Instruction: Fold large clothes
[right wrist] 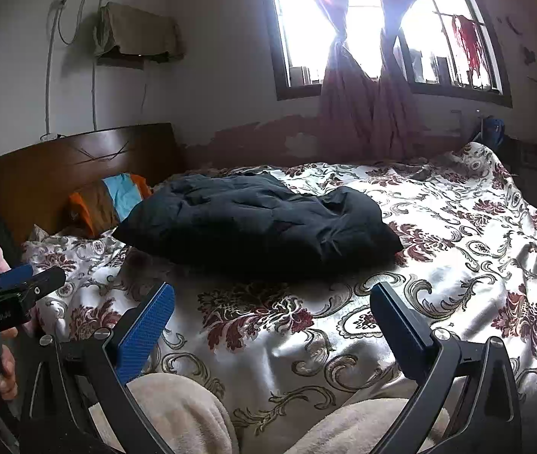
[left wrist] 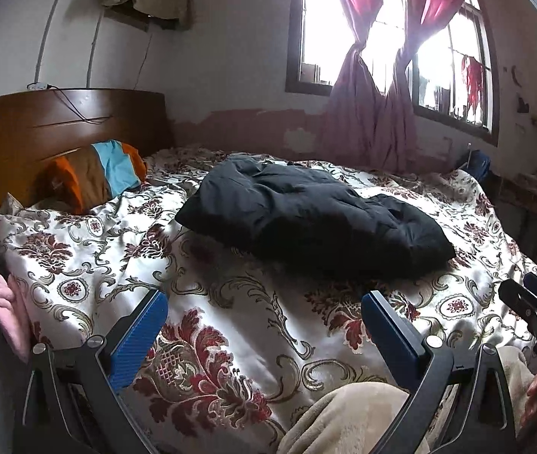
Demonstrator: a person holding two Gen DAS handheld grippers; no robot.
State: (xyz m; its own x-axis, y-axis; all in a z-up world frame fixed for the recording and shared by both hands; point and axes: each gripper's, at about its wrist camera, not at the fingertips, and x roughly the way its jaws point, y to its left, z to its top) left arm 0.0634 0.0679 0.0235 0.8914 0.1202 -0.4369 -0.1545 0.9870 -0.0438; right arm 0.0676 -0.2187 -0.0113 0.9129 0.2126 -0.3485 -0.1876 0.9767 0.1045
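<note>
Wide bed under a glossy white quilt with maroon and grey-green floral scrolls [left wrist: 230, 325], brown wooden headboard [left wrist: 41, 125] at the left, barred window with knotted pink curtains [left wrist: 374, 106] behind. Striped orange, brown and blue pillow [left wrist: 105, 174] against the headboard; beige fleece blanket [right wrist: 177, 412] at the near edge.

Left gripper [left wrist: 264, 325] low over the quilt, blue-padded fingers spread wide, nothing between them. Right gripper [right wrist: 272, 321] likewise level, parted and empty, pointed toward the bed's middle.

Bulky black quilted coat [right wrist: 253, 223] lying puffed and folded in a rough heap mid-bed, well beyond both grippers.
</note>
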